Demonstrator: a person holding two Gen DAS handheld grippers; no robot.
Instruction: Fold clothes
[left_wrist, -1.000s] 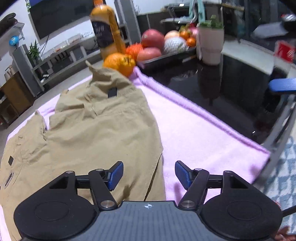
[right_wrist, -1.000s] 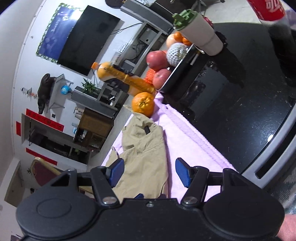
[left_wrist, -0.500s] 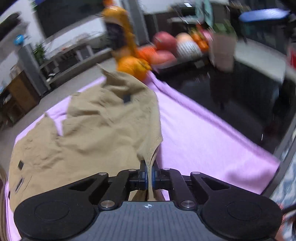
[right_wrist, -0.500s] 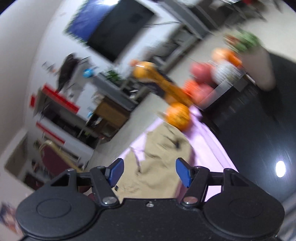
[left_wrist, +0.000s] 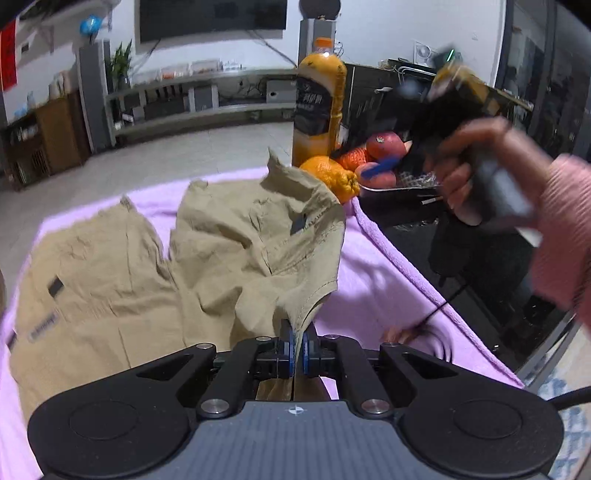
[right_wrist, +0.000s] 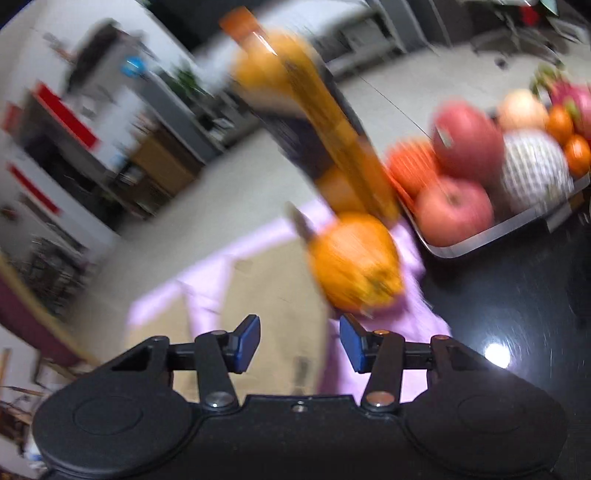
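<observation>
Khaki shorts (left_wrist: 155, 273) lie spread on a purple towel (left_wrist: 380, 284). My left gripper (left_wrist: 297, 349) is shut on the near right hem of the shorts, and the cloth rises in a lifted fold from its blue pads. In the left wrist view a hand in a pink sleeve holds the right gripper (left_wrist: 384, 168) at the far right, over the fruit tray. In the blurred right wrist view my right gripper (right_wrist: 299, 343) hovers above the far edge of the shorts (right_wrist: 273, 295); its jaws are closing with nothing between them.
An orange (left_wrist: 330, 177) sits on the towel's far corner beside a tall orange juice bottle (left_wrist: 319, 99). A metal tray of apples and other fruit (right_wrist: 491, 236) stands on the black glossy table (left_wrist: 476, 273). The table's edge runs along the right.
My left gripper closed on the shorts' hem and lifted it, raising a fold. The right gripper swept fast toward the orange and the far end of the shorts, and its jaws narrowed.
</observation>
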